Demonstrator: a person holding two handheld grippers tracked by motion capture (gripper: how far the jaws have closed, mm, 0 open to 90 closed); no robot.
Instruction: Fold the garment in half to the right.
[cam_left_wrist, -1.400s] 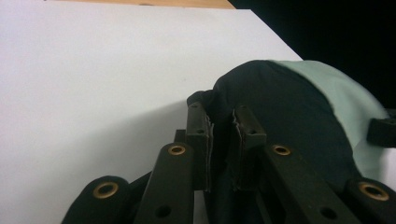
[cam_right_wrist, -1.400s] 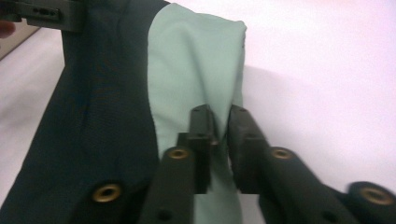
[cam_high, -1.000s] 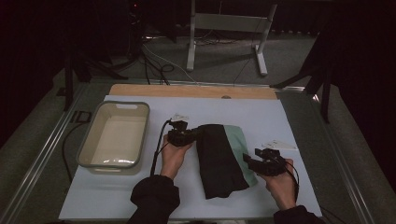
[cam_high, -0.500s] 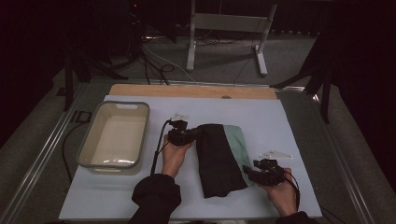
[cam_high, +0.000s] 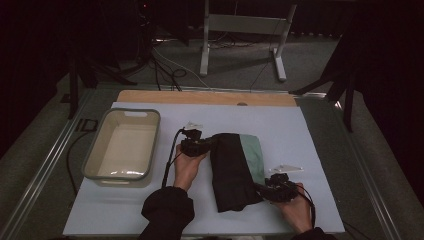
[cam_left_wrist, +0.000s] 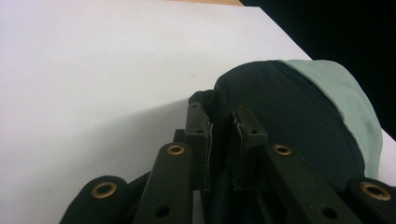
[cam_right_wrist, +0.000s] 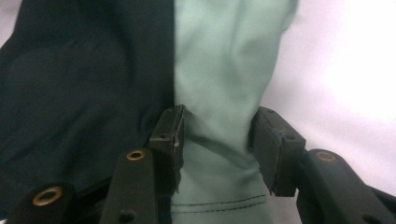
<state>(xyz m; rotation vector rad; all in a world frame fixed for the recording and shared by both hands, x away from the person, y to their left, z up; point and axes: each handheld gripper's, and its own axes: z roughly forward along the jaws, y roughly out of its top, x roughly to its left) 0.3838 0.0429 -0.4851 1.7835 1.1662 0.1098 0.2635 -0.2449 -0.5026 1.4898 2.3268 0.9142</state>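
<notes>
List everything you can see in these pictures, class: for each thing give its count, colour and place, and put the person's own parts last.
Folded cloth: one, black with a pale green part, middle of the mat.
Tub: one, pale grey-green, left side of the mat, apart from the cloth.
Mat: one, light blue-white, covers the table.
Wooden board: one, tan, along the mat's far edge.
Metal stand: one, grey, on the floor beyond the table.
Cables: several, dark, on the floor beyond the table.
Left gripper: one, black, pinching the cloth's dark far-left edge.
Right gripper: one, black, jaws apart around the green near edge.
Hands: two, at the near edge, dark sleeves.
</notes>
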